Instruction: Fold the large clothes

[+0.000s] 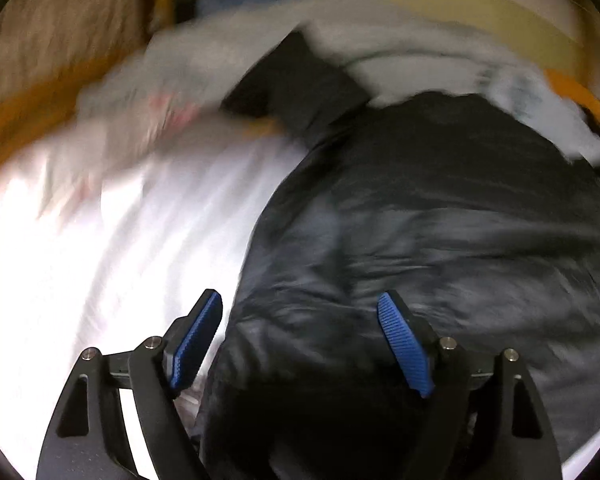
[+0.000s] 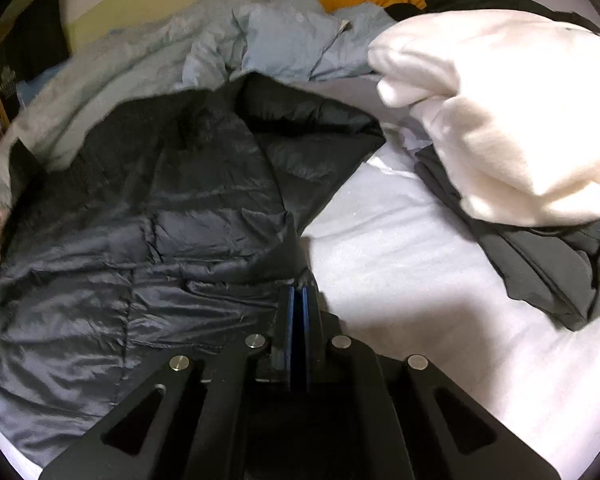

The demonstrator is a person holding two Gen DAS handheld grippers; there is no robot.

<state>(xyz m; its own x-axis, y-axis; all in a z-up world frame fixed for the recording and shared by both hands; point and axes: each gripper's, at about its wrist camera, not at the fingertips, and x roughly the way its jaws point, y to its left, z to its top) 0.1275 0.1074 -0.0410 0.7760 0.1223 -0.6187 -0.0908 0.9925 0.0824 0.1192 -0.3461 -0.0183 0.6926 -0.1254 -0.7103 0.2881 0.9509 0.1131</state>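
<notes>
Right wrist view: black puffer jacket (image 2: 172, 216), no legible writing.

A glossy, quilted dark jacket (image 2: 148, 216) is seen centre-left; a matt white sheet (image 2: 400, 264) lower right; a fleecy cream garment (image 2: 500, 112) upper right.

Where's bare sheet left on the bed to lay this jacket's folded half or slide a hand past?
Right wrist view: bare white sheet between the black puffer jacket and the dark garment under the cream fleece. Left wrist view: a blurred white strip left of the jacket. Crowded along the far side: pale blue bedding.
</notes>
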